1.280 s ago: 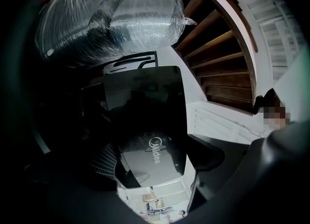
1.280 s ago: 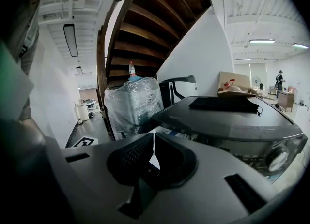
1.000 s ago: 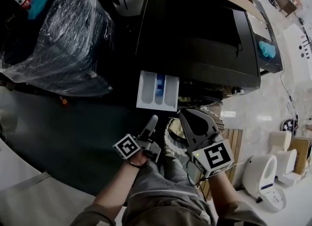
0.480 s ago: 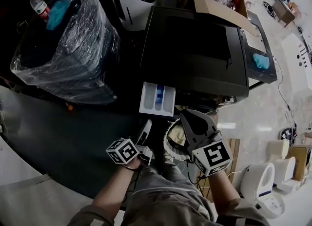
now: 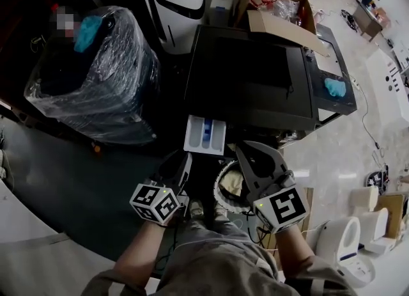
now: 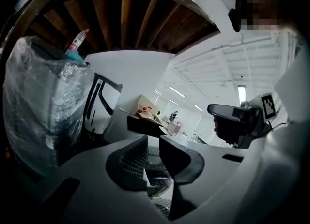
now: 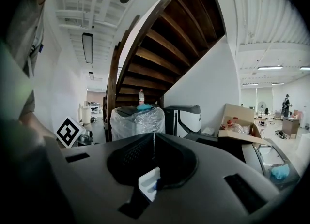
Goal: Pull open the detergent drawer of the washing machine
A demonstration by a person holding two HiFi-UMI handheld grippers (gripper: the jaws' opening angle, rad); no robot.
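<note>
White plastic detergent drawer [image 5: 205, 135]: out of black washing machine [image 5: 249, 77]; task seemingly done.
Left gripper [image 5: 184, 163]: lifted clear; jaws just closing, narrow gap, empty.
Right gripper [image 5: 246, 152]: jaws together, empty.

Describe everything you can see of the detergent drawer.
The detergent drawer is a white, plastic-looking tray. It stands pulled out, roughly level, from the left end of the dark washing machine's front. Its open top shows lengthwise compartments, and the middle one holds a blue insert. Its rear end sits in the machine's housing, and nothing else touches it. Whether it holds any detergent cannot be made out.
</note>
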